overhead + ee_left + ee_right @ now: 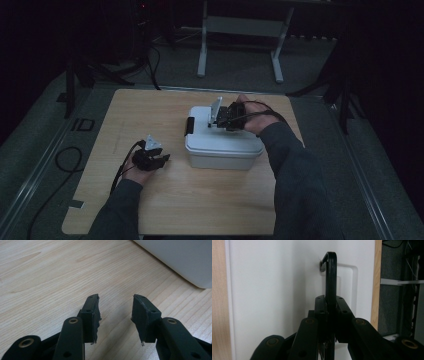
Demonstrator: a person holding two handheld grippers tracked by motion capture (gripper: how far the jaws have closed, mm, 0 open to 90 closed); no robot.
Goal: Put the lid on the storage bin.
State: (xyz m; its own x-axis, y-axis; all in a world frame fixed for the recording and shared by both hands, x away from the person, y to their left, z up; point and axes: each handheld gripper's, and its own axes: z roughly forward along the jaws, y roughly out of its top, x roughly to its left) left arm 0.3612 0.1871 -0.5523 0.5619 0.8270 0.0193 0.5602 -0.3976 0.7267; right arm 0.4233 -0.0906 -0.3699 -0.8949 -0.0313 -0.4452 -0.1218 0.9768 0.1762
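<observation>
A white lidded box (222, 147) stands in the middle of the wooden table (165, 210), with a black latch (189, 125) on its left end. Over the lid (269, 290), my right gripper (329, 298) is shut on the box's thin black carry handle (331, 272), which stands up from its recess. In the high view the right gripper (218, 121) lies on top of the box, pointing left. My left gripper (166, 159) rests on the table left of the box, open, with nothing between its jaws (115, 300). A corner of the box (180, 257) lies ahead of it.
The table's right edge (376, 290) runs just beyond the box. Black cables (65, 165) trail over the floor at the left. A white frame's legs (202, 50) and dark stands are behind the table.
</observation>
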